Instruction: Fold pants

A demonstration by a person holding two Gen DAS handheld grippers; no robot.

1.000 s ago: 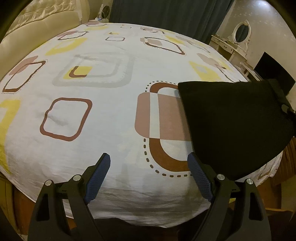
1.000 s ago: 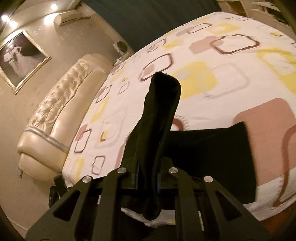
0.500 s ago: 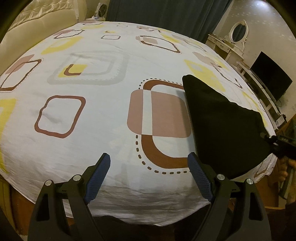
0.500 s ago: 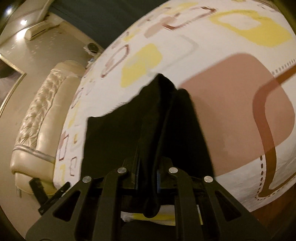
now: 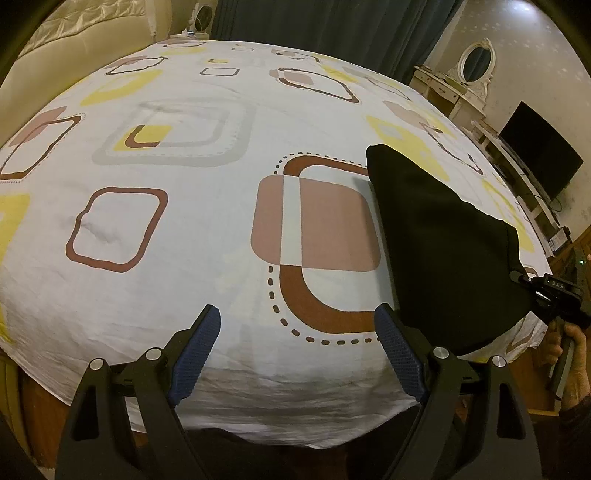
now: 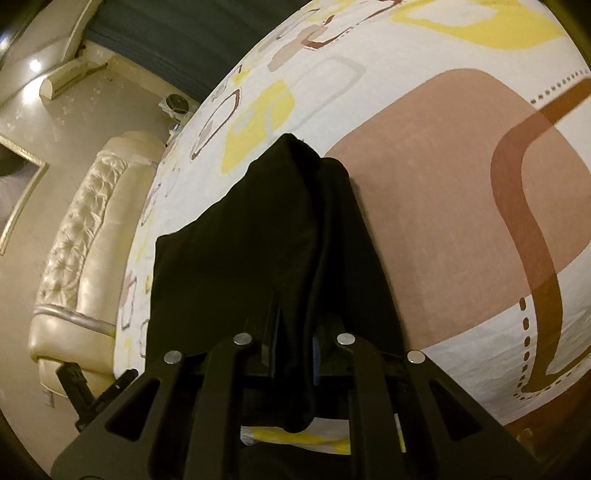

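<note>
Folded black pants (image 5: 443,251) lie on the right part of the bed's patterned white sheet (image 5: 184,240), near its front edge. My right gripper (image 5: 517,275) is shut on the pants' right corner, low at the bed's edge, with a hand (image 5: 569,347) behind it. In the right wrist view a ridge of black cloth (image 6: 314,221) runs up from the shut gripper (image 6: 295,354), and the rest of the pants (image 6: 221,266) spreads to the left. My left gripper (image 5: 297,347) hangs open over the sheet just left of the pants, with nothing between its blue pads (image 5: 199,347).
A cream tufted headboard (image 5: 74,33) borders the bed's far left. Behind it hangs a dark curtain (image 5: 314,22). A white dressing table with an oval mirror (image 5: 476,62) and a dark screen (image 5: 539,147) stand to the right. The sheet's front edge (image 5: 295,424) hangs over the bed.
My right gripper has come down and rolled with the pants in it. The raised cloth has settled lower and flatter on the sheet. The left gripper has stayed put, open.
</note>
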